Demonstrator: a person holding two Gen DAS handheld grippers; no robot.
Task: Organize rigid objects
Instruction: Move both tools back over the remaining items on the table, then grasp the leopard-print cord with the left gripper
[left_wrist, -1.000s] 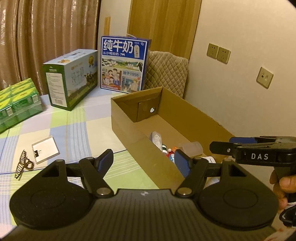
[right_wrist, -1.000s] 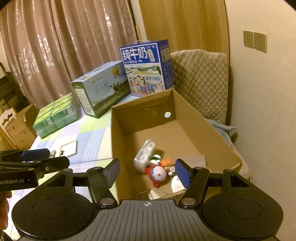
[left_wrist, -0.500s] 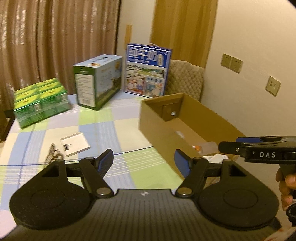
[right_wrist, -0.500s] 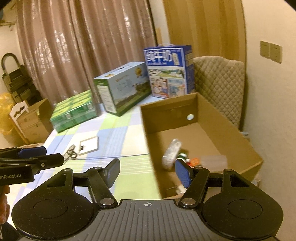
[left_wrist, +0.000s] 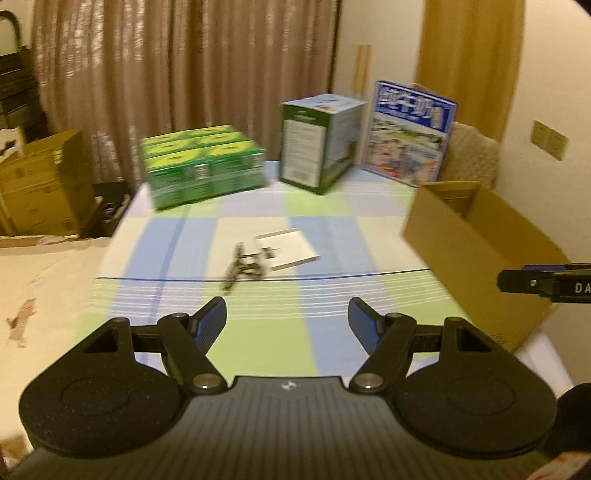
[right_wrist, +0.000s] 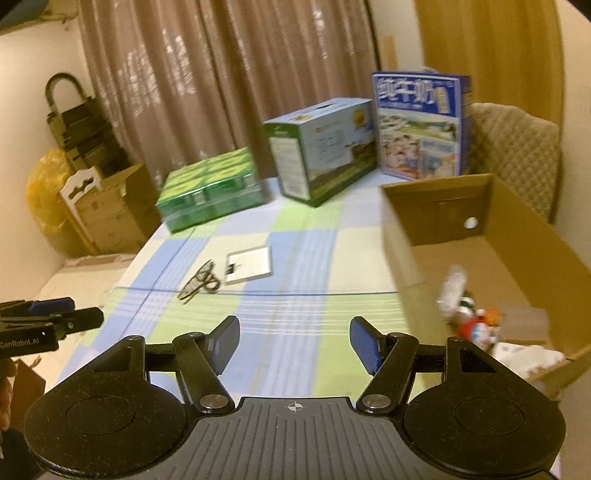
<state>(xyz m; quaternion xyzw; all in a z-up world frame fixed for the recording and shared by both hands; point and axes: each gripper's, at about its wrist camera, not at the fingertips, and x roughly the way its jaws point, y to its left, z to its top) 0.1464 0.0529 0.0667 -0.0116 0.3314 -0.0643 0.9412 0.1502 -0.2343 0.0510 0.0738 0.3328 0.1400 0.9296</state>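
A dark hair claw clip (left_wrist: 242, 266) (right_wrist: 199, 282) lies on the checked tablecloth beside a small white flat card (left_wrist: 286, 251) (right_wrist: 249, 265). An open cardboard box (left_wrist: 476, 254) (right_wrist: 517, 236) stands at the right of the table; in the right wrist view it holds a clear bottle (right_wrist: 452, 286), a small toy figure (right_wrist: 476, 326) and other small items. My left gripper (left_wrist: 287, 323) is open and empty, above the table short of the clip. My right gripper (right_wrist: 293, 343) is open and empty, over the table left of the box.
A green drink pack (left_wrist: 205, 170) (right_wrist: 210, 188), a green-white carton (left_wrist: 319, 142) (right_wrist: 325, 151) and a blue milk carton (left_wrist: 408, 136) (right_wrist: 419, 125) stand at the far table edge. Cardboard boxes (right_wrist: 110, 210) sit on the floor at the left. A padded chair (right_wrist: 517, 155) stands behind the box.
Both grippers have swung left, away from the cardboard box toward the middle of the table. The clip and card now lie ahead of them. Both stay open and empty.
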